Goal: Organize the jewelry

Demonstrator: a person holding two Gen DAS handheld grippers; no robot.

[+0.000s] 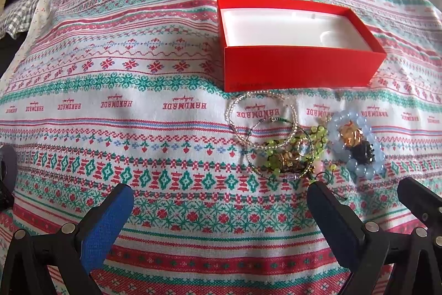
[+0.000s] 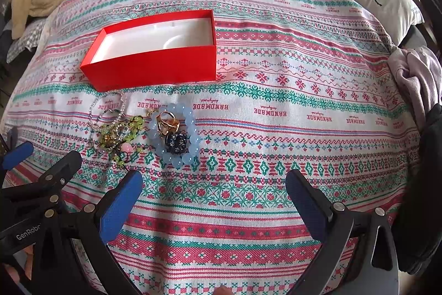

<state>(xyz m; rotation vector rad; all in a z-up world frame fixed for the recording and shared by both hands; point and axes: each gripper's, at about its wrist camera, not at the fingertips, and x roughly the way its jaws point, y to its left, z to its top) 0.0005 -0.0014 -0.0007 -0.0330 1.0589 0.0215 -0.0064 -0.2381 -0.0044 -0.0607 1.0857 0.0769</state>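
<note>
Jewelry [image 1: 301, 140] heaped just in front of the red box [image 1: 298, 68], on the patterned cloth [image 1: 138, 129]: blue bead bracelet [image 2: 174, 137] ringing a gold ring [image 2: 167, 123] and dark ring [image 2: 176, 141]. Box open, white inside. Left gripper [image 1: 221, 212] and right gripper [image 2: 214, 198] nearer than the heap, both spread wide, gripping nothing.

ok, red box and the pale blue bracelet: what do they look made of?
Red box: looks like matte card, flat crisp-edged walls, with a white moulded insert, maybe plastic or foam. Pale blue bracelet: round translucent beads with a soft gloss, glass, stone or resin; can't tell which.
</note>
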